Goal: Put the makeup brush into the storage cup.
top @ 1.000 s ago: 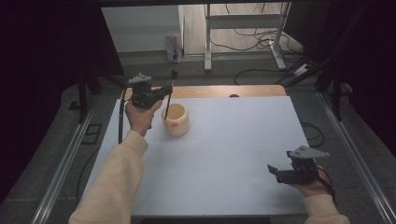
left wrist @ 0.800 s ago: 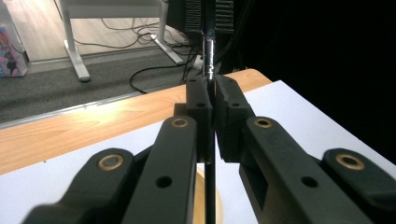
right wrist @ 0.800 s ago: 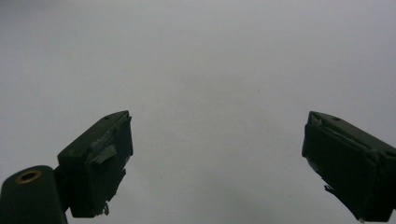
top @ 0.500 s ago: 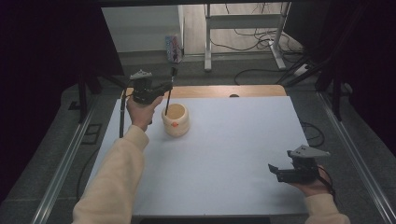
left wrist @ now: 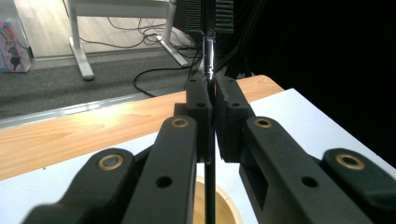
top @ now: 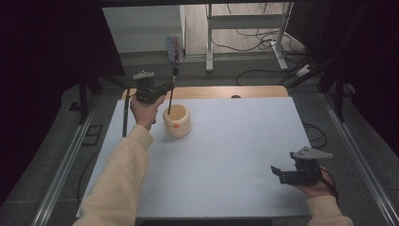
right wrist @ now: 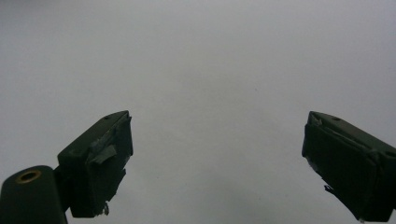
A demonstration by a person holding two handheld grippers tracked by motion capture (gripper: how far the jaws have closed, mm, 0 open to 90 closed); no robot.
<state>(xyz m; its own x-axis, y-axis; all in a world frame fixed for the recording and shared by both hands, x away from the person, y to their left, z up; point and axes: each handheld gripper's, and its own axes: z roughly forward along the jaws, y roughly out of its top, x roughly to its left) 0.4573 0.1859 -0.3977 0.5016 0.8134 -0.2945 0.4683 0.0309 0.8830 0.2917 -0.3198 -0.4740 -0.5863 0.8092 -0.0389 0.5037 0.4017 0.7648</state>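
Note:
A cream round pot (top: 177,123) with a small orange spot on its front stands on the white table sheet (top: 226,141) at the far left. My left gripper (top: 170,85) hovers just above and to the left of it, shut on a thin black rod (top: 171,96) that hangs nearly upright with its lower end in the pot's mouth. In the left gripper view the jaws (left wrist: 212,100) pinch the rod (left wrist: 209,186), a silver section shows above them, and the pot's rim (left wrist: 224,200) lies below. My right gripper (top: 275,172) rests low at the near right, open and empty (right wrist: 217,154) over bare sheet.
A wooden strip (top: 226,92) runs along the table's far edge. Metal rails (top: 61,174) flank both sides. On the floor beyond are a small colourful box (top: 175,48), a metal desk frame (top: 244,23) and loose cables. A black cable (top: 125,113) trails from the left gripper.
My left hand has shifted a little and sunk slightly with the rod over the pot. The right hand and the pot have kept still.

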